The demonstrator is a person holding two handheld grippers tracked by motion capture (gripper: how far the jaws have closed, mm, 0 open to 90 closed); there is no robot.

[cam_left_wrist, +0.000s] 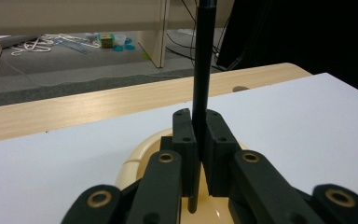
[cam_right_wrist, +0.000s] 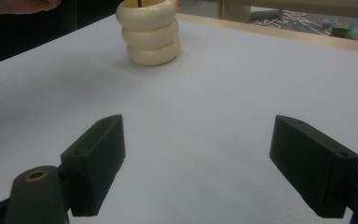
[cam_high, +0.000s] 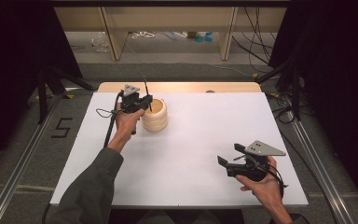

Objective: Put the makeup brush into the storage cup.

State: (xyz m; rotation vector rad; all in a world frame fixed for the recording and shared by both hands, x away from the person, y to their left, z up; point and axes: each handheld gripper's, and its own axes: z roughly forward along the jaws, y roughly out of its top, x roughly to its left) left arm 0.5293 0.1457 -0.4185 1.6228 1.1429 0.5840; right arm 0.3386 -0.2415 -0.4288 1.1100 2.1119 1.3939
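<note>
The left gripper is clamped on a thin black stick, its tip inside the cream ribbed pot. I think letting go comes next. The right gripper waits with jaws wide apart.

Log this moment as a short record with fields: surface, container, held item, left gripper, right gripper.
surface: white table top
container: cream ribbed holder, upright at the far left
held item: thin black rod, upright, lower end inside the holder
left gripper: shut on the rod, above the holder
right gripper: open, holding nothing, near right of table
</note>
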